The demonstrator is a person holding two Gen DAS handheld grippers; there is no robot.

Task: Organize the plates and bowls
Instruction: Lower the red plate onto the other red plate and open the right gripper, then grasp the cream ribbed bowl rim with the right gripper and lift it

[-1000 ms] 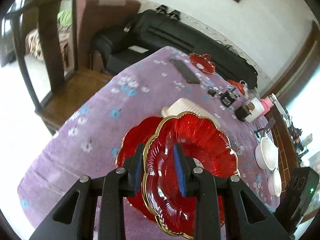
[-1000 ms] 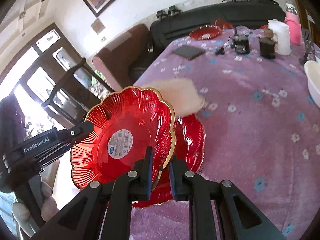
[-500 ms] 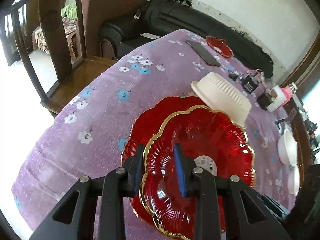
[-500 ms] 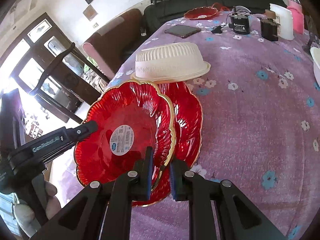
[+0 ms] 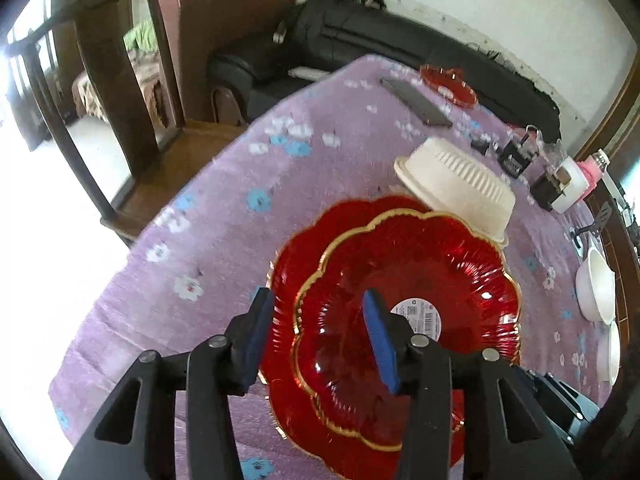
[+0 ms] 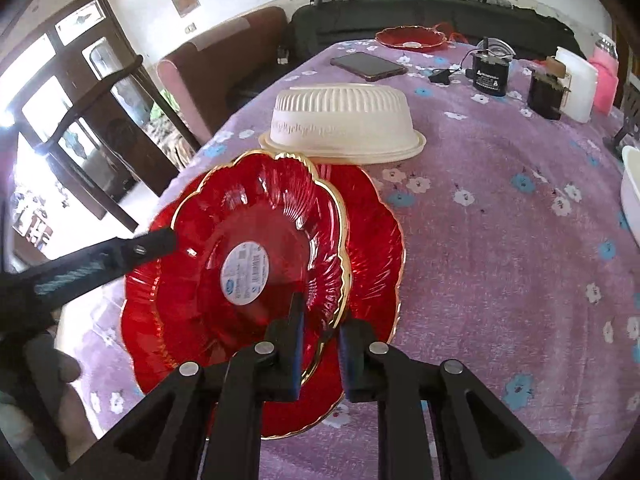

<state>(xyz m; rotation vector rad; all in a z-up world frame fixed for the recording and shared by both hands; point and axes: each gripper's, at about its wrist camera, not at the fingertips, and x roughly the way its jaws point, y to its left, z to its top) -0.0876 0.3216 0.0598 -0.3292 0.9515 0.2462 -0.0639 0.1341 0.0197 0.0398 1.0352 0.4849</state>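
Note:
A red glass plate with a gold rim (image 5: 420, 280) (image 6: 256, 220) sits low over a second red plate (image 5: 296, 240) (image 6: 372, 240) on the purple flowered tablecloth (image 6: 500, 240). My left gripper (image 5: 320, 336) is open, its jaws apart on either side of the upper plate's near rim. My right gripper (image 6: 320, 344) is shut on the upper plate's rim at its other side. An upturned cream ribbed bowl (image 5: 456, 188) (image 6: 340, 120) rests just beyond the plates. White bowls (image 5: 596, 288) stand at the right.
A phone (image 6: 368, 66), a third red dish (image 6: 412, 38), small black devices (image 6: 490, 70), a white container (image 6: 578, 80) and a pink bottle (image 6: 606, 74) lie at the far end. A wooden chair (image 5: 132, 120) stands left of the table. A black sofa (image 5: 400, 44) lines the wall.
The upper plate has come down nearly flat onto the lower one. My left gripper has opened and let go of its rim. My right gripper still holds it.

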